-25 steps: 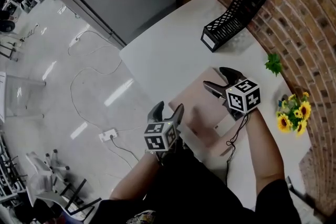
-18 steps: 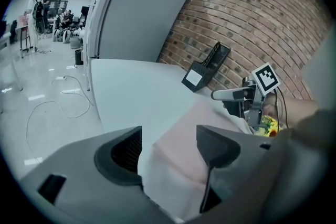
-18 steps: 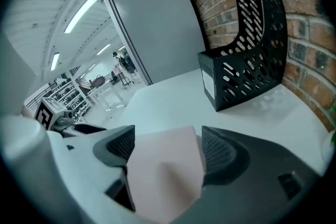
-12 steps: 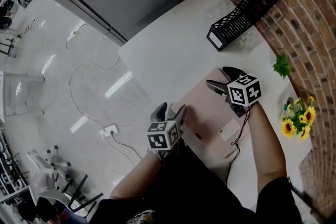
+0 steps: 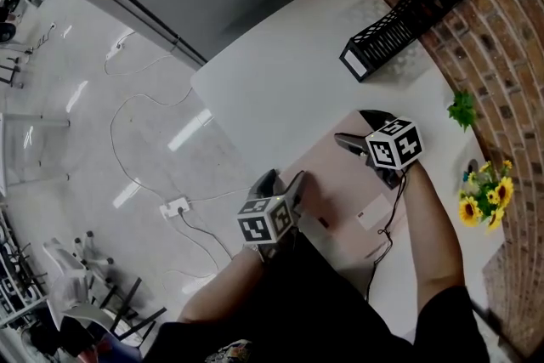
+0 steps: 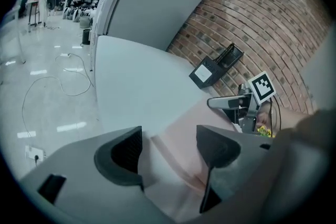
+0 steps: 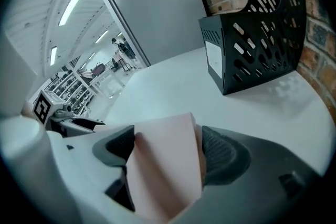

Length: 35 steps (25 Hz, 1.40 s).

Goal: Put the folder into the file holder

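Both released: the left hand-held gripper and right hand-held gripper, its jaws just widened, straddle opposite edges of the folder, flat on the desk at lower centre. I judge two grips prevent sagging. File holder: upper right.

Bare table lies open between folder and holder, while wall and flowers hem its right side.

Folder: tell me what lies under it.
The pink folder lies on the white table, which shows beside and beyond it. The patch of table directly beneath is covered, so anything thin under the folder cannot be seen.
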Motion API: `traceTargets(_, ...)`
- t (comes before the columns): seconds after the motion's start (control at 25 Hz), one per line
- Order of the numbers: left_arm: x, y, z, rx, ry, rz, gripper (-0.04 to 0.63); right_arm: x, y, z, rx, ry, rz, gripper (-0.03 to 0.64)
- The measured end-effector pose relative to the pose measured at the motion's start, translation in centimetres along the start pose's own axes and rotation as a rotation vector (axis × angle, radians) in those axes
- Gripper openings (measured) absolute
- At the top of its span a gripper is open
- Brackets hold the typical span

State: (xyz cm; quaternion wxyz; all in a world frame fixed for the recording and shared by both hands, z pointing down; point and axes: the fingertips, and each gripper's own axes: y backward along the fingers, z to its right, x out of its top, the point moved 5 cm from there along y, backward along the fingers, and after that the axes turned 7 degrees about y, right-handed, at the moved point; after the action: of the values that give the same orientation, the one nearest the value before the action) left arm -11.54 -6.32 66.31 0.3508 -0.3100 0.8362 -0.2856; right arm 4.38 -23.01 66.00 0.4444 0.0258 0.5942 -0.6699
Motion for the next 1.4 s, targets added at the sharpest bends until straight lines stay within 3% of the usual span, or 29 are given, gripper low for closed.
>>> traceTargets(0.16,-0.2,-0.3,0.3,-0.017,0.027,-0.001,0.313,0.1,-0.2,-0.1,0.007,-0.003,-0.011,0.411)
traceTargets(0.56,0.5,0.0,1.2,-0.008,-0.004,0.012,0.311,0.6,1.0,-0.7,-0.023,0.044,0.057,0.385)
traceTargets(1.0,6.5,4.7,6.3,-0.061,-0.190,0.257,0.304,6.1,8.7,-2.2,-0.121,0.109,0.359,0.382)
traceTargets(1.4,9.4,9.3,11.5,-0.112,-0.321,0.424,0.302,9.5,17.0,-4.9,-0.219,0.226,0.581,0.382)
